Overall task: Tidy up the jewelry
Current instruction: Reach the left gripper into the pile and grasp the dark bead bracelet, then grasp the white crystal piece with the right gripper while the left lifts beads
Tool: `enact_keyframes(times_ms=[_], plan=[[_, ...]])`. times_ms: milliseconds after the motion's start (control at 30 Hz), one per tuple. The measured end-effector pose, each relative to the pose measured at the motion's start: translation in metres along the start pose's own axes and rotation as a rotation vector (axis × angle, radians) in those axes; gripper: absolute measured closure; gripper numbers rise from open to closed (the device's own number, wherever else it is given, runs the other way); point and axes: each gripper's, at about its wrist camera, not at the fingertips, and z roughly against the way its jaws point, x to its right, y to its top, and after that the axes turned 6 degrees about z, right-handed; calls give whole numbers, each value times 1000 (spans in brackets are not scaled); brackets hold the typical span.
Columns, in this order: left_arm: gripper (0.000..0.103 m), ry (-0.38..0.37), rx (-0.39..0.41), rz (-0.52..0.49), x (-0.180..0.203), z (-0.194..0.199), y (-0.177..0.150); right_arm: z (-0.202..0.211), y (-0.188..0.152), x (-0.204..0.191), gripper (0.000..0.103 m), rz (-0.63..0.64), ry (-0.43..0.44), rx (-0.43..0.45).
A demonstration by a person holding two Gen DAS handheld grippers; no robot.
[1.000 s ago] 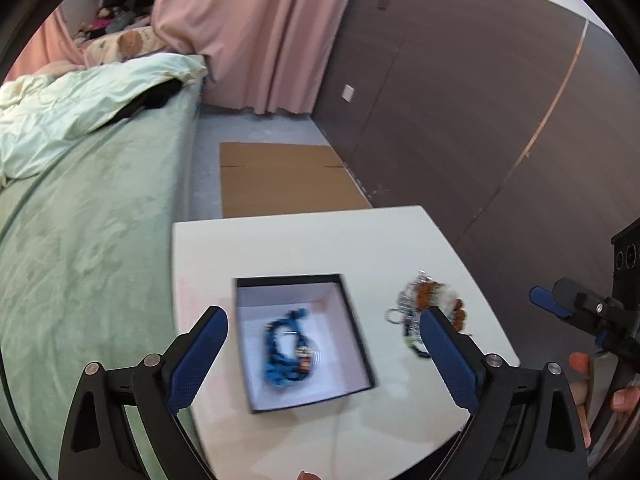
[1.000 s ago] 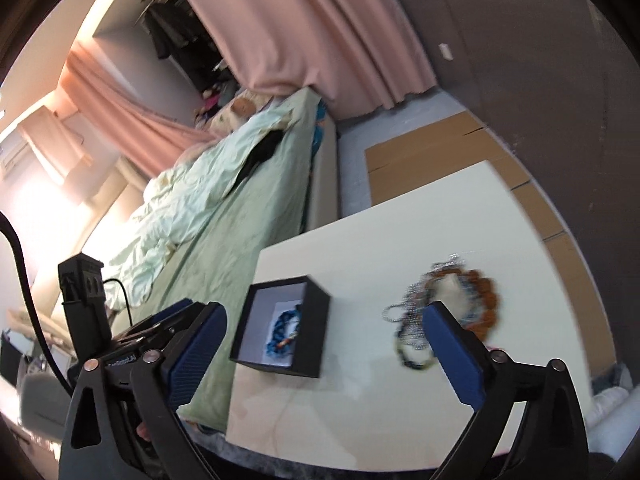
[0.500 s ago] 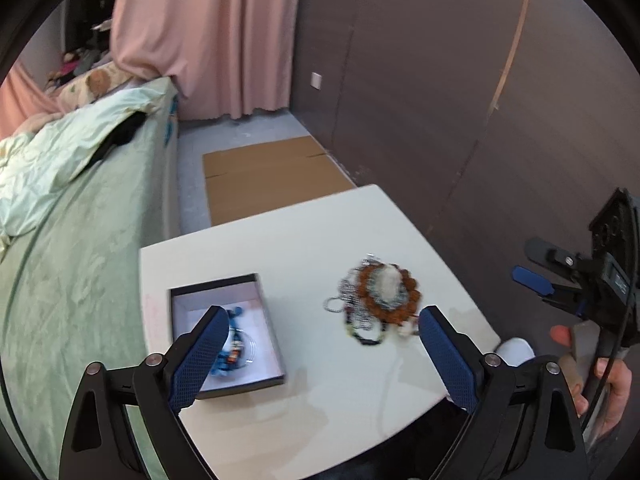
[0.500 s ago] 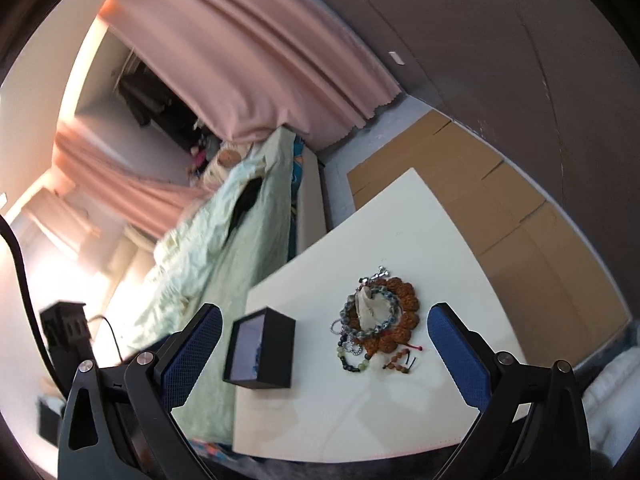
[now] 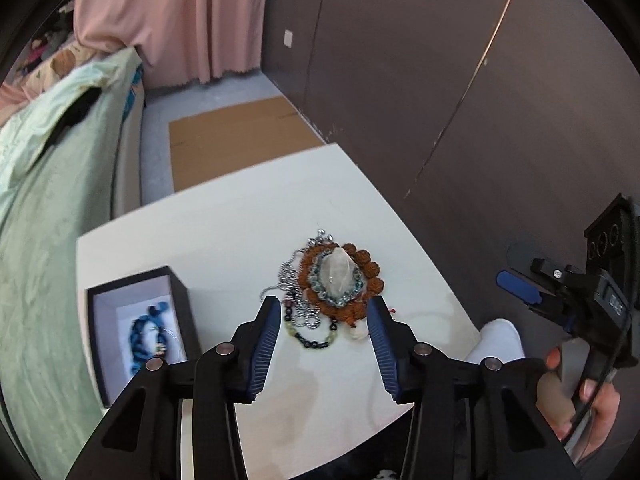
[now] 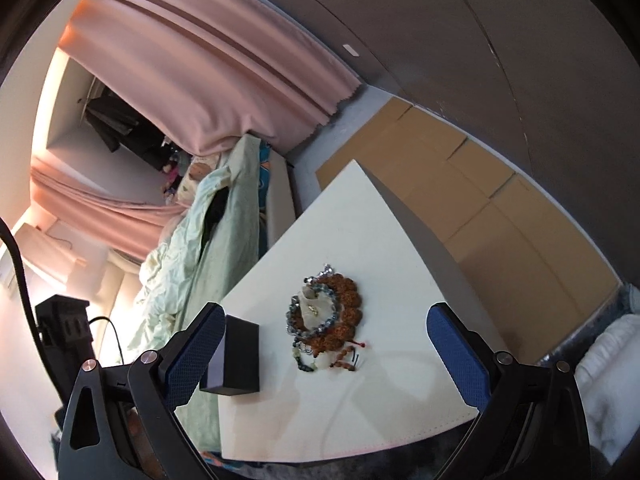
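Left of the jewelry pile on the white table sits a black box; left gripper closing above the pile, empty; right gripper wide, empty.

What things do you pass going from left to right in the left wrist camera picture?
Green bed cover → black box with the blue bracelet inside → pile of jewelry on the white table → right gripper held in a hand.

Black linkage frames, silver screws, blue ribbed pads (both grippers alike)
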Motion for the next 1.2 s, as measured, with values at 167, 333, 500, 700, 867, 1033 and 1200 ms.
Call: enact_keyframes(times_ms=[167,333,500,700,867,1033,1200], plan=[[56,7,-45,18,-3,-30,8,-18,1,15,26,-44,-50,-48],[60,2,-91,31,-5,-56,12,-33,4,25,29,-99,-51,-78],[60,-12,-125,39,-7,-77,12,-43,4,20,30,-79,-36,-98],[79,7,-156,27,-8,-97,13,-46,3,19,30,-78,-41,-109],[93,6,-125,-7,-8,-88,11,-49,3,18,30,-70,-49,-113],[93,-39,-79,-35,2,-71,16,-52,3,12,30,-74,-38,-109],[93,-80,-29,-58,7,-52,24,-52,2,10,38,-76,-42,-97]])
